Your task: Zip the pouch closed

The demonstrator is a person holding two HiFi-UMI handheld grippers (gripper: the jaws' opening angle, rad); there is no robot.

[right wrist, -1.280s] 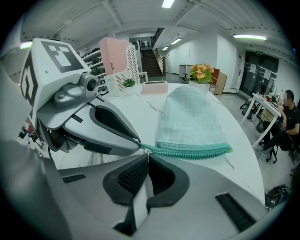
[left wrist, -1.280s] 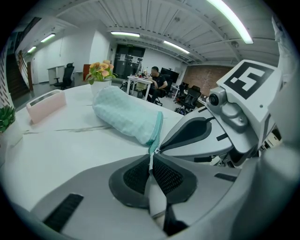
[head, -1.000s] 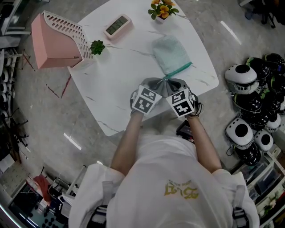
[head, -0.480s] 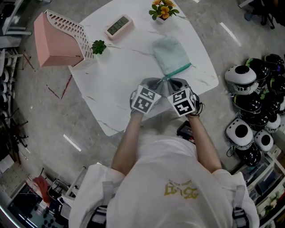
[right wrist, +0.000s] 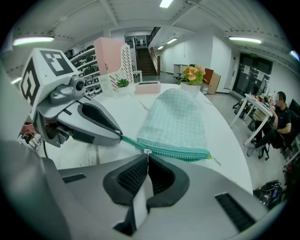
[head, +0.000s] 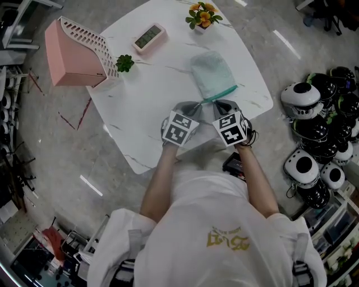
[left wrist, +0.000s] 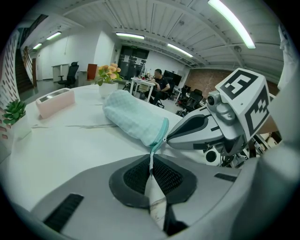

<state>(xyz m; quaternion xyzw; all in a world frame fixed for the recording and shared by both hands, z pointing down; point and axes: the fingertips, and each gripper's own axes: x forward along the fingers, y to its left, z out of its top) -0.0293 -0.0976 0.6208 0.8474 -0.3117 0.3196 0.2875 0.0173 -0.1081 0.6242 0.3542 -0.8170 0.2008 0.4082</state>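
Note:
A pale mint pouch (head: 211, 73) lies on the white table (head: 140, 112), its teal zipper (head: 220, 93) along the near edge. My left gripper (head: 196, 106) is shut on the teal zipper tail (left wrist: 153, 149) at the pouch's (left wrist: 132, 118) near corner. Right beside it, my right gripper (head: 216, 104) is shut on the small zipper pull (right wrist: 147, 152) at the left end of the zipper (right wrist: 180, 152). In the right gripper view the pouch (right wrist: 176, 117) stretches away from the jaws and the left gripper (right wrist: 121, 136) pinches the tail. The right gripper (left wrist: 171, 137) shows in the left gripper view.
A pink slotted box (head: 76, 53), a small green plant (head: 124, 63), a pink clock (head: 148, 36) and a flower pot (head: 201, 14) stand at the table's far side. Several helmets (head: 305, 98) lie on the floor to the right. The table's edge runs just under my grippers.

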